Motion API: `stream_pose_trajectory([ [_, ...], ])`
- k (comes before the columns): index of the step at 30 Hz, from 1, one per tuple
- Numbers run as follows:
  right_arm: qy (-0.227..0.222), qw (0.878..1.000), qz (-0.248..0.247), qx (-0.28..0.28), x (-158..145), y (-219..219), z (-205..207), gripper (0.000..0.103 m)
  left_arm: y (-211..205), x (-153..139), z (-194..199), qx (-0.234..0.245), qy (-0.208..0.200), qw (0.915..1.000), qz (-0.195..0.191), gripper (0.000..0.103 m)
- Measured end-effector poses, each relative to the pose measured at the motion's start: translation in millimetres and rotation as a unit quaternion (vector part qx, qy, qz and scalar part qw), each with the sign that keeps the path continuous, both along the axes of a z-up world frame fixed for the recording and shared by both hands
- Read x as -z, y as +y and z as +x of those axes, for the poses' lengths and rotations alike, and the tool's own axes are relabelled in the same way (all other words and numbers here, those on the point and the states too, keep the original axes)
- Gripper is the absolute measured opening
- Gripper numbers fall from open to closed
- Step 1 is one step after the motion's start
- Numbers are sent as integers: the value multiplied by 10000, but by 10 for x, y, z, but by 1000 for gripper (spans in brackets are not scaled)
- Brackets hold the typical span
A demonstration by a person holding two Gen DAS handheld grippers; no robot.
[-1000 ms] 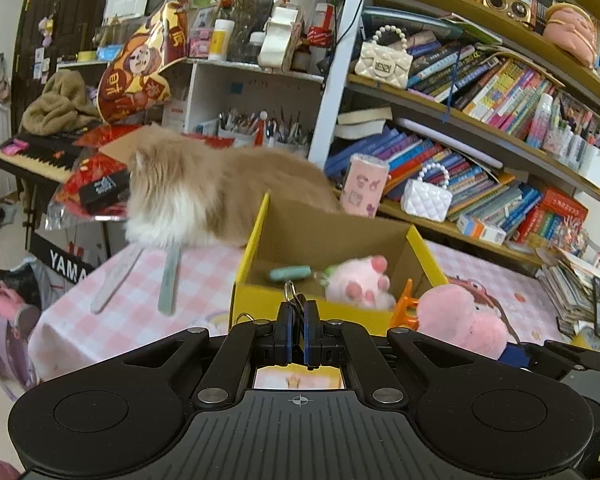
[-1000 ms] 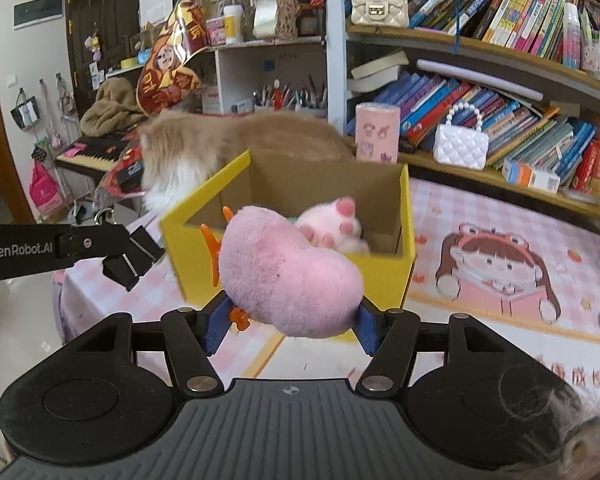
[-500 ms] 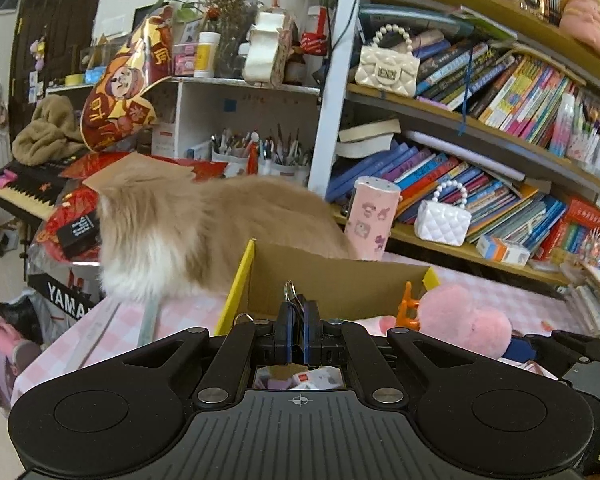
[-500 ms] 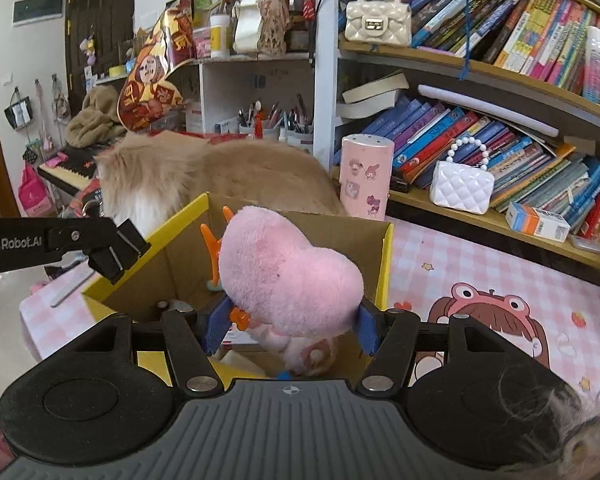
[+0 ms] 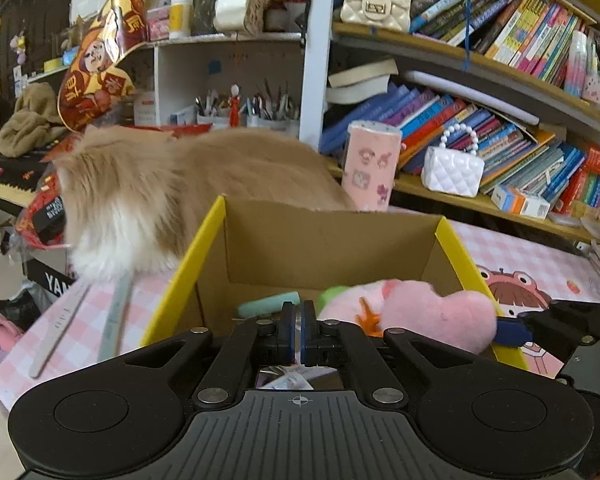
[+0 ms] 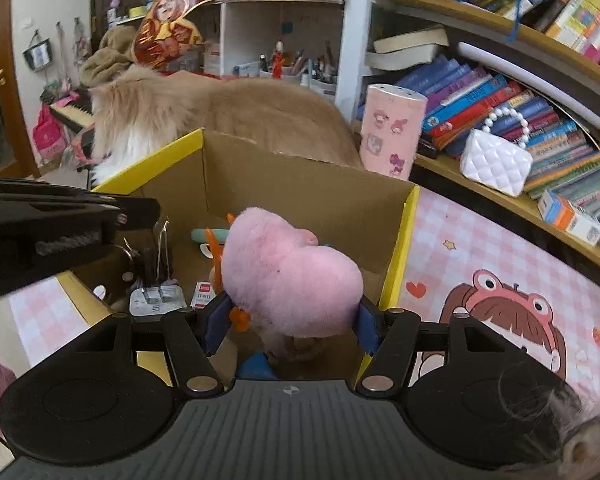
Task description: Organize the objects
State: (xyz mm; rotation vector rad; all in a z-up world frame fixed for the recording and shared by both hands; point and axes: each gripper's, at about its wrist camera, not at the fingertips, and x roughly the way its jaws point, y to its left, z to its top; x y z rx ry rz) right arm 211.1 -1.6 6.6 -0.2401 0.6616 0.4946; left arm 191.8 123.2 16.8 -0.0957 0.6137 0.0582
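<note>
Cat point(image 5: 188, 188) stands behind the box point(image 6: 300, 184). Box holds a charger point(image 6: 156, 298), a teal item point(image 5: 266, 305) and small clutter, hard to identify. Right gripper point(image 6: 290, 322) pinches the pink plush point(image 6: 288, 272) above the box interior. Left gripper point(image 5: 299, 332) pressed together, apparently on metal clips.

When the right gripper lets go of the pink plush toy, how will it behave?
The pink plush toy looks soft and light: it bulges out past the right gripper pads. Released, it would probably drop quietly into the yellow cardboard box and settle without rolling. Its fuzzy surface is unlikely to slip.
</note>
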Motion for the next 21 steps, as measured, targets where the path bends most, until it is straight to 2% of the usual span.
stream_pose_trajectory([
  [5, 120, 9998, 136, -122, -16, -45, 12, 62, -75, 23, -26, 87, 26, 10000, 32, 1],
  [6, 99, 9997, 177, -143, -22, -57, -1, 63, -85, 15, -48, 94, -5, 10000, 11, 5],
  [8, 50, 9996, 239, -167, -41, -80, -35, 77, -104, -15, -94, 58, -58, 10000, 25, 8],
  [9, 1, 9994, 279, -183, -53, -93, -63, 77, -115, -35, -107, 29, -81, 10000, 49, 9],
  [11, -64, 9993, 317, -210, -78, -117, -116, 77, -123, -94, -161, -79, -150, 9998, 64, 17],
  [13, -160, 9989, 399, -183, -116, -166, -181, 77, -115, -185, -253, -203, -288, 9994, -2, 32],
  [14, -203, 9986, 464, -153, -140, -203, -223, 77, -109, -225, -291, -236, -361, 9991, -27, 35],
  [18, -365, 9962, 751, 229, -264, -395, -429, 77, -139, -399, -517, -264, -666, 9974, 30, 58],
  [21, -587, 9921, 864, 690, -339, -552, -655, 77, -187, -449, -701, -99, -763, 9970, 91, 65],
])
